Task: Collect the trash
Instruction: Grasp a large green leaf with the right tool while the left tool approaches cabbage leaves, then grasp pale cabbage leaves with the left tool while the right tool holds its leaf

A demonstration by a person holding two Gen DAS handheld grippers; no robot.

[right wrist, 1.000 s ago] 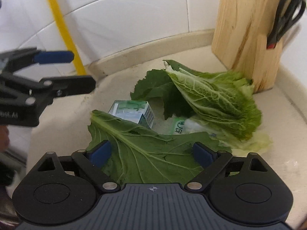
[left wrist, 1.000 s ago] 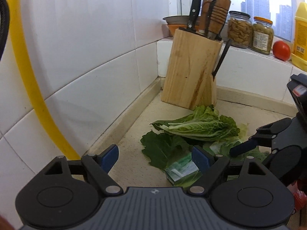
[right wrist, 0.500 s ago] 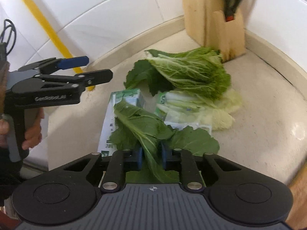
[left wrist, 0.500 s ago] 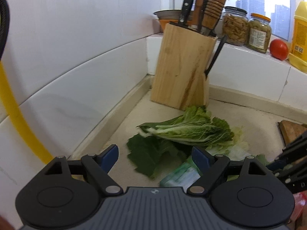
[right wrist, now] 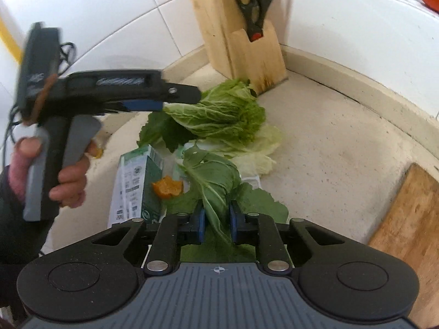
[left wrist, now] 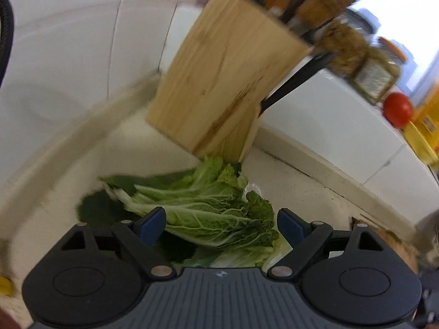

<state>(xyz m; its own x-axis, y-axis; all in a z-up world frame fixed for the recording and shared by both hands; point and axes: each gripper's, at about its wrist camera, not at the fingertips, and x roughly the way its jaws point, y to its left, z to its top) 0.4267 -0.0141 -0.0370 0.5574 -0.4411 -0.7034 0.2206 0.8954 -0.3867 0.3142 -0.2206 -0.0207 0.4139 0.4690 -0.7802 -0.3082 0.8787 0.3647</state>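
The right claw pinches a dark leaf by its limp stalk, which may tear or slip, while the left claw hangs open over the cabbage.

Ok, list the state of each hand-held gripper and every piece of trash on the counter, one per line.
Left hand-held gripper: open, above the cabbage, holding nothing.
Right hand-held gripper: shut on the dark green leaf.
Cabbage leaves: lying loose on the counter by the knife block.
Milk carton: lying on its side.
Orange peel: loose, beside the carton.
Scissors: stowed in the block.
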